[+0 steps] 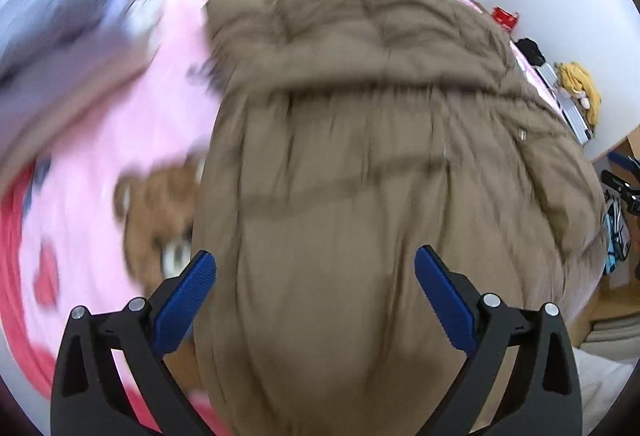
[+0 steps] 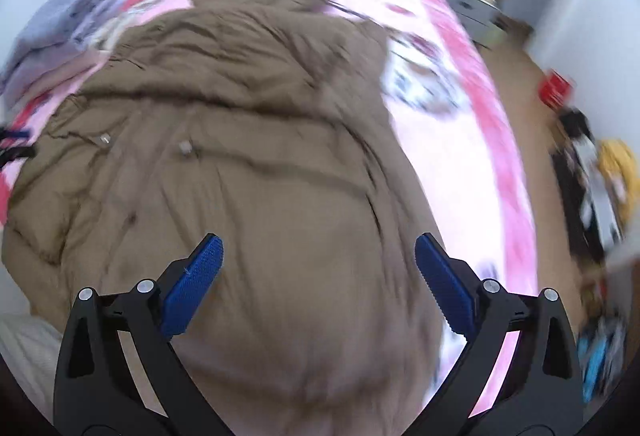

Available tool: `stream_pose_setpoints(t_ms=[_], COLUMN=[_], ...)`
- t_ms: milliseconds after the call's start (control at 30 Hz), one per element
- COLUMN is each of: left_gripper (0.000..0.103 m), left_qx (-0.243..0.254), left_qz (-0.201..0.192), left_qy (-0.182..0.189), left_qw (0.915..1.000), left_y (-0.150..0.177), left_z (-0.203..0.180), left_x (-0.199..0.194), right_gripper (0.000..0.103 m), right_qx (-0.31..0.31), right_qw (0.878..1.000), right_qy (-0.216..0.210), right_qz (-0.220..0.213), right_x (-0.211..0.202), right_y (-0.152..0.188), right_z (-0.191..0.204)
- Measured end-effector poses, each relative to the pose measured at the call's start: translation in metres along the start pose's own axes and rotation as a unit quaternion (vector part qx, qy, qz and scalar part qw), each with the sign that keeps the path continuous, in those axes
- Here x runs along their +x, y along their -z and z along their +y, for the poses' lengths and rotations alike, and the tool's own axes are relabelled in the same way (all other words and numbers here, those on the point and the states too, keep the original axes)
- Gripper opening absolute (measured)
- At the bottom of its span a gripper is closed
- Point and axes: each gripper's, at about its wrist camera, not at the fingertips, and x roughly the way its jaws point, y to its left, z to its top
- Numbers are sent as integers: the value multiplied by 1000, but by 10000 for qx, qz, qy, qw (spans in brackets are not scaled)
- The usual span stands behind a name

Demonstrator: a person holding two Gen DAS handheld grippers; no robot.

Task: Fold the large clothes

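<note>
A large brown padded coat [image 1: 360,139] lies spread lengthwise on a pink patterned bed cover [image 1: 120,139]. It also fills the right wrist view [image 2: 248,139], over the same pink cover [image 2: 452,163]. My left gripper [image 1: 316,268] is open and empty above the coat's near end. My right gripper [image 2: 318,256] is open and empty above the coat's near end too. Both views are blurred by motion.
A grey garment [image 1: 68,19] lies on the bed at the far left and shows in the right wrist view [image 2: 64,19]. A red box [image 1: 506,17], a black item and a yellow soft toy [image 1: 580,87] lie to the right of the bed.
</note>
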Motion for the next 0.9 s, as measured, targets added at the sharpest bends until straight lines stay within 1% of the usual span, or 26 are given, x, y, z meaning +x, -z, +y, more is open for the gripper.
stream_pose_setpoints(t_ms=[33,100,133,200,267,300,400,433,467,500,567,633,667,800,900], left_gripper=[98,98,98,98,98,98,98,98,98,98,98,98,98,98,98], left_qx=[8,-58,-111,-310,-521,-641,-1001,-1085,-1206,-1455,-1923,-2256,-2297,-2276,-2612], left_qz=[84,233,205,43,-4,-37,-184,-173,-115,-15,131,277,312,274,396], left_qy=[-32,-76,-70,-121,-143,-148,-176,-189,-115,91,530,818,832,782,910], left_qw=[10000,9997,9997,9994,9985,9978,9947,9938,9926,9893,9798,9704,9692,9702,9602], left_y=[13,44,57,82,96,103,129,132,135,141,146,152,154,163,170], left_z=[2,7,10,15,20,23,35,38,39,48,60,70,72,68,71], left_x=[3,7,3,-4,-7,-11,-20,-18,-13,-6,5,17,21,24,24], right_gripper=[92,92,92,92,92,92,92,92,92,93,93,95,95,95,95], right_qx=[80,-3,-79,-95,5,34,367,516,798,1028,1377,1540,1599,1906,2076], right_qw=[10000,9998,9995,9994,9995,9995,9991,9985,9966,9944,9899,9875,9864,9803,9766], right_qy=[32,212,303,321,280,275,168,107,14,-92,-193,-218,-277,-374,-433], right_qz=[-7,14,31,97,166,170,136,148,195,240,286,238,247,366,347], right_x=[-3,-6,-6,-3,-1,0,-3,-2,1,4,9,14,19,30,27], right_y=[11,32,40,61,84,89,115,119,127,133,145,152,154,158,162], right_z=[-1,-2,-2,-8,-17,-19,-30,-33,-40,-45,-51,-53,-52,-51,-48])
